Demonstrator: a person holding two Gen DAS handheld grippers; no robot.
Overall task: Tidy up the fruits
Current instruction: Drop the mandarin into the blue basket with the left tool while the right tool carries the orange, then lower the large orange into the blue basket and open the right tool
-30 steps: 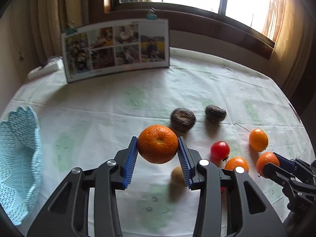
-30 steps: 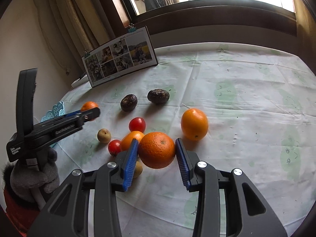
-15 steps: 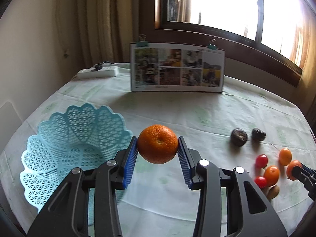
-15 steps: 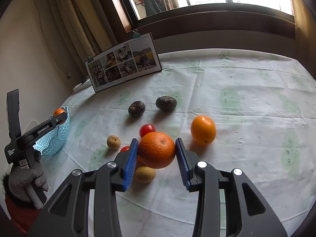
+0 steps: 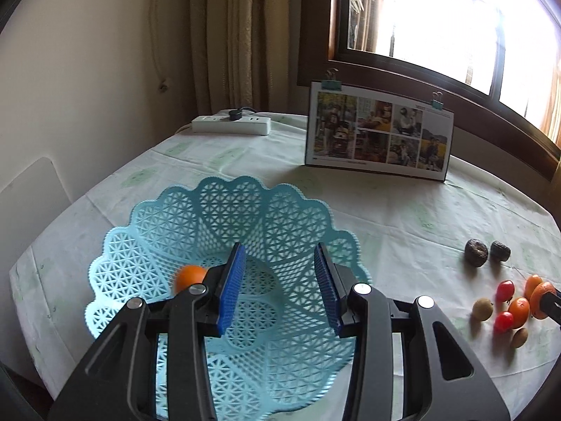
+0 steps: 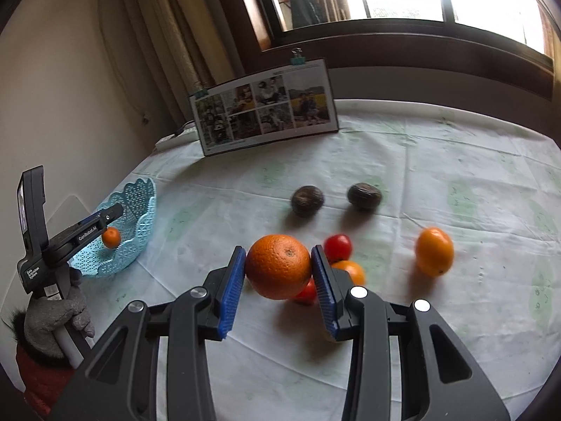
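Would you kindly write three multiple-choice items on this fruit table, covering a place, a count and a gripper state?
1. Where is the small orange?
A. in the blue basket
B. beside the photo board
C. on the power strip

2. How many dark brown fruits lie on the cloth?
A. one
B. two
C. four

3. What is the right hand-held gripper doing?
A. open and empty
B. shut on a tomato
C. shut on the big orange

Key: 1 A, it shows against the basket's lattice in both views; 2 B, a pair lies side by side; 3 C, both blue pads press the big orange.
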